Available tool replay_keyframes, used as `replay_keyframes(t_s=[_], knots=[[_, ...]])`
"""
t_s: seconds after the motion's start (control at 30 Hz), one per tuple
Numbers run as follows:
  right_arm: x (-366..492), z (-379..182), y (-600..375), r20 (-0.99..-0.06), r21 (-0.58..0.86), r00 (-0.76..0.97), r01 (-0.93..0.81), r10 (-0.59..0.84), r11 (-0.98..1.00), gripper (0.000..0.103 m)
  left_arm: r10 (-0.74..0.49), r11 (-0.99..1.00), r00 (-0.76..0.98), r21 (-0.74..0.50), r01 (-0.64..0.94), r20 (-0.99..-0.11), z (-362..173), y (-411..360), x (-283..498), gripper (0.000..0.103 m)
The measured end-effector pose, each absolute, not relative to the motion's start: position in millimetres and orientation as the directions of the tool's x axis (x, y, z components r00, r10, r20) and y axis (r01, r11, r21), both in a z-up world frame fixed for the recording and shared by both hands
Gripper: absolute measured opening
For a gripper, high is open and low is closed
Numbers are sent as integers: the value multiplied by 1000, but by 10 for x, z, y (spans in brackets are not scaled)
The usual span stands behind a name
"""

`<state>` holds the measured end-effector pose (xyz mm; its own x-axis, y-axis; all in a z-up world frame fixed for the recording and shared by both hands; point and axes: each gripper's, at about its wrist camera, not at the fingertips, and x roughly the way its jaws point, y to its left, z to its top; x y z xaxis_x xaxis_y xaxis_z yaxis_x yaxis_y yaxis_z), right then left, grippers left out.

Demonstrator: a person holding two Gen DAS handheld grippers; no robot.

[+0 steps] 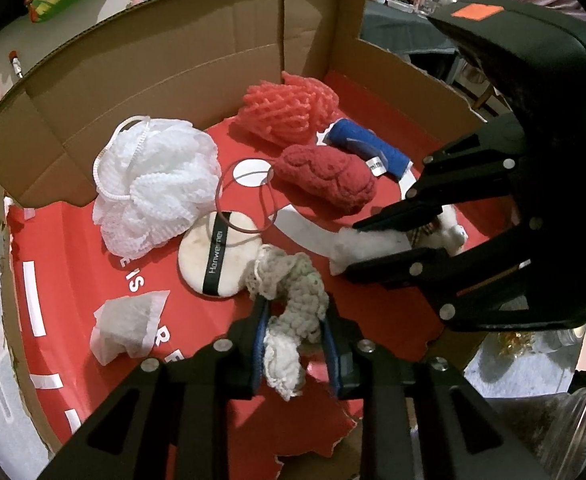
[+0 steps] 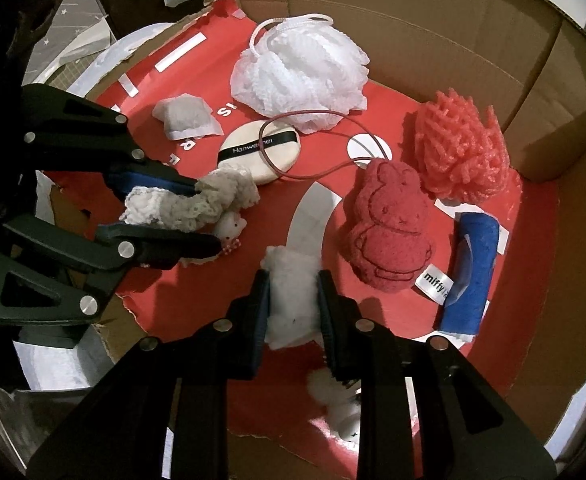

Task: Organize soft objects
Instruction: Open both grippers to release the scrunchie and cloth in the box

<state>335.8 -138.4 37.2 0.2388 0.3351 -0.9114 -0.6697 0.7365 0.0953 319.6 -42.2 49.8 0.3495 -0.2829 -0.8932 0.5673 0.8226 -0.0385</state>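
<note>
My left gripper (image 1: 295, 314) is shut on a grey-white crocheted lace piece (image 1: 293, 304); it also shows in the right wrist view (image 2: 197, 204), held by the left gripper (image 2: 209, 216). My right gripper (image 2: 293, 280) is shut on a white fluffy plush toy (image 2: 293, 300), just above the red floor of the cardboard box (image 2: 413, 40); in the left wrist view the right gripper (image 1: 353, 246) holds the plush (image 1: 369, 246). A red bunny sponge (image 2: 389, 236), coral mesh puff (image 2: 461, 152), white loofah (image 2: 305, 76), blue roll (image 2: 473, 272) and round powder puff (image 2: 259, 152) lie in the box.
A small grey sachet (image 2: 187, 118) and thin red elastic bands (image 2: 313, 140) lie on the red liner (image 2: 173, 300). Cardboard walls (image 1: 173, 64) rise at the back and sides. Clutter and a table stand beyond the box (image 1: 405, 28). A glass jar (image 1: 581, 420) sits at lower right.
</note>
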Motion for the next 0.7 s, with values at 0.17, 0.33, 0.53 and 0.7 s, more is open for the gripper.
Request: replay_keyframes(t_s=[0.17, 0.33, 0.53, 0.7], knots=[[3357, 368, -1345, -914, 88, 240, -669, 327, 738, 24, -285, 823, 350, -41, 566, -893, 500, -423, 3190, 34], [3322, 357, -1345, -916, 74, 249, -666, 315, 742, 69, -295, 829, 364, -47, 558, -884, 539, -388, 3149, 41], [3248, 435, -1391, -906, 29, 301, -654, 296, 756, 70, -320, 839, 407, -57, 540, -856, 682, -295, 3061, 61], [3161, 607, -1494, -895, 10, 347, -611, 279, 792, 70, -347, 861, 458, -84, 502, -818, 884, -183, 2923, 76]])
